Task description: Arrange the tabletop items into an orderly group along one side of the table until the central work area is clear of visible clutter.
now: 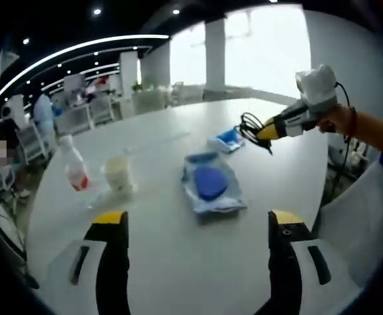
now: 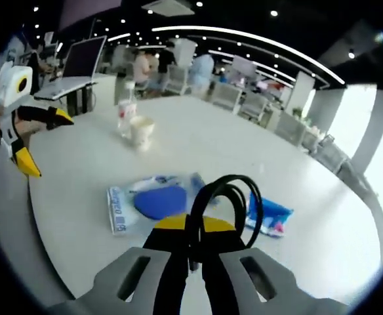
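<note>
Bright window glare, soft blur, curved edges.

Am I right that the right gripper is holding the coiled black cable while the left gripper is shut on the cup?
Not quite: the right gripper does hold the black cable, but the left gripper is open, short of the cup, as the left gripper view shows.

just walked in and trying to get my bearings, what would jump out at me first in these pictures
The right hand-held gripper is shut on a looped black cable, held above the white table. Under it lies a clear packet with a blue round thing inside, with a smaller blue packet beyond. Off to one side a plastic bottle with a red label stands beside a pale cup, while the left hand-held gripper hangs open.
</note>
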`<state>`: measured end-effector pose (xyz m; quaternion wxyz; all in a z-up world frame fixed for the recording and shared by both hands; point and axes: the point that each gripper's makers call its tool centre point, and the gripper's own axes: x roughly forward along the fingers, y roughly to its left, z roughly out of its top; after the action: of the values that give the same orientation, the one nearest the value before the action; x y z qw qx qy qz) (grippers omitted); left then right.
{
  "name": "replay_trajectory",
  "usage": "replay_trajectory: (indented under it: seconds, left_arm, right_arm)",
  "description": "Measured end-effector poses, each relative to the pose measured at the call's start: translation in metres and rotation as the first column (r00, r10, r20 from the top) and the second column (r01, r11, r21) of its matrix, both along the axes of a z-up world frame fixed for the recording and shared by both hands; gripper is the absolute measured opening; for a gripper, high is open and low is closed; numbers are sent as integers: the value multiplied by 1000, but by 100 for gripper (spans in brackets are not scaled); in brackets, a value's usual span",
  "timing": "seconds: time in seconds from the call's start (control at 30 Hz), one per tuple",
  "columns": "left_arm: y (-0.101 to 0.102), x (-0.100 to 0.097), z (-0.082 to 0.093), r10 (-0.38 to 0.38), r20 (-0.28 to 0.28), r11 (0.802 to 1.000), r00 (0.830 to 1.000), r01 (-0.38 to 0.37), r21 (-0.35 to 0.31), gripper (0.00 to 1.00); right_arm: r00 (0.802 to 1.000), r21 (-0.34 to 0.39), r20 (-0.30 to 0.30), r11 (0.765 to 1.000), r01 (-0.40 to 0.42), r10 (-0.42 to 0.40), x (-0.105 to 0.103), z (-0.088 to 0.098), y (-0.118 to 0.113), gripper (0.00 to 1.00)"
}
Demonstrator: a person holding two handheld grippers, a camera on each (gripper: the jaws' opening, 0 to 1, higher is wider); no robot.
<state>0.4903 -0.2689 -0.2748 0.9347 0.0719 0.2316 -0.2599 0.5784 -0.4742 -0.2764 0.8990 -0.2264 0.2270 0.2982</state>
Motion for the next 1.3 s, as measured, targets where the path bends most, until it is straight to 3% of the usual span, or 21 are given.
replay_trajectory:
  seconds: [0.5,0.7,0.8,1.0,1.13,1.17,1.3]
  left_arm:
    - [-1,-1,-1,-3,-6,1000,1000,3,-7,83]
    - [1,0,-2,3,-11,1000,1000,-3,-7,83]
    - [1,0,-3,3,-13,1000,1000,-3,-3,82]
    - [2,1,-3,8,-15,1000,1000,-8,-1,82]
    - [2,1,-3,10,-12,1000,1000,-10,-3,81]
    - [2,2,-2,10,-11,1000,1000,-10,-3,81]
    - [3,1,-3,12,-13,1000,1000,-12,-3,81]
  right_arm:
    - [999,-50,-32,999,7,-9,-2,-35,-6,5]
    - [1000,-127,-20,992,-8,5,2,-48,-10,5]
    - [999,-220,3,974,-44,46,5,-54,-13,5]
    - [997,-267,1,961,-69,72,8,-66,-12,5]
    - [993,-332,-6,937,-112,117,8,-76,-10,5]
    - [991,-374,-2,919,-124,133,8,-78,-11,5]
    - [986,-432,-7,889,-153,166,8,-87,-12,5]
